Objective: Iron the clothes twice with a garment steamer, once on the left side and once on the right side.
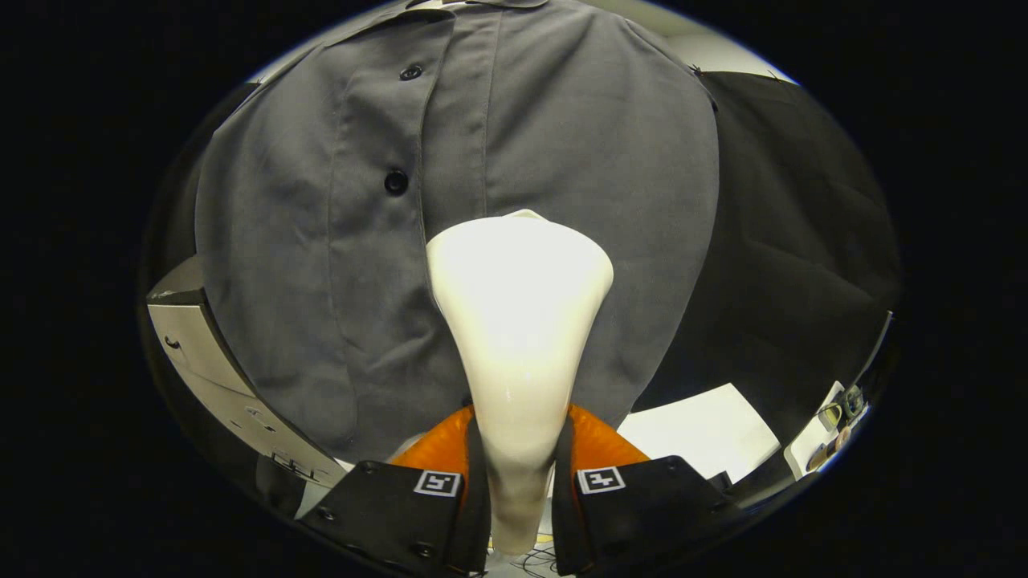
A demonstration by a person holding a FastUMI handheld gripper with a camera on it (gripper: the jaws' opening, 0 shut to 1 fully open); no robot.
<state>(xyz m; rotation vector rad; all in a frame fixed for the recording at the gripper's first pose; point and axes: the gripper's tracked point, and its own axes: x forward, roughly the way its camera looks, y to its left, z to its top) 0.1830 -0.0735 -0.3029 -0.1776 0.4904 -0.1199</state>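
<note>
Tongs (520,482) clamped on the garment steamer (518,337) neck, both fingers pressing its sides. White steamer head flares out ahead of the fingers, up against the grey shirt (482,201), just right of the button placket, below the lower button (395,182).

The gripper (520,482) points forward and level. Its two fingers (401,498) stand close together and upright, each pressing a side of the steamer (518,321) neck clamped between them.
</note>
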